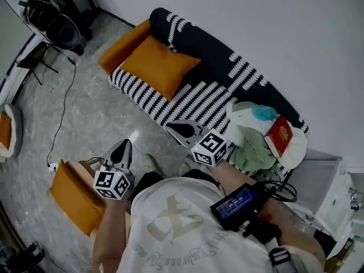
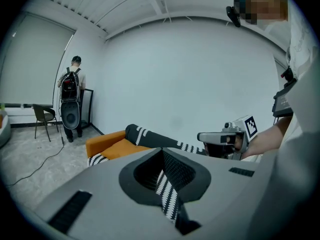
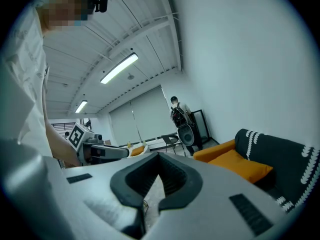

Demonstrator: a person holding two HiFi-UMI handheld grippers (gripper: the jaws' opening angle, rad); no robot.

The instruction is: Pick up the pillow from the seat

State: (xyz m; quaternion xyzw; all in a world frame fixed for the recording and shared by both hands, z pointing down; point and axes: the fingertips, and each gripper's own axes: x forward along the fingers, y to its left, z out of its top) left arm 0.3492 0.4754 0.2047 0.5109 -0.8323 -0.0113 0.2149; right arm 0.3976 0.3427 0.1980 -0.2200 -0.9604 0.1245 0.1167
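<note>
1. Now, at the approach step: standing off from the sofa (image 1: pixel 216 56), not yet reaching in.
2. Eyeing the pillow (image 1: pixel 158 66): orange, lying on the striped seat at the end by the orange armrest, up against the backrest, untouched.
3. Holding the left claw (image 1: pixel 123 147) pinched together with nothing in it, low over the floor and well apart from the seat's front edge.
4. Likewise the right claw (image 1: pixel 177 128): jaws pressed together, empty, near the seat's front edge but toward its middle, away from the pillow.
5. Next, most likely: spread the jaws first, then carry both claws across to the armrest end of the seat.
6. Probably best to take the pillow by opposite edges or by a corner, biting well into the fabric before lifting, since soft and bound to sag.
7. Worth keeping clear of the heap of clothes (image 1: pixel 250 144) and the red book (image 1: pixel 278 135) at the seat's far end.
</note>
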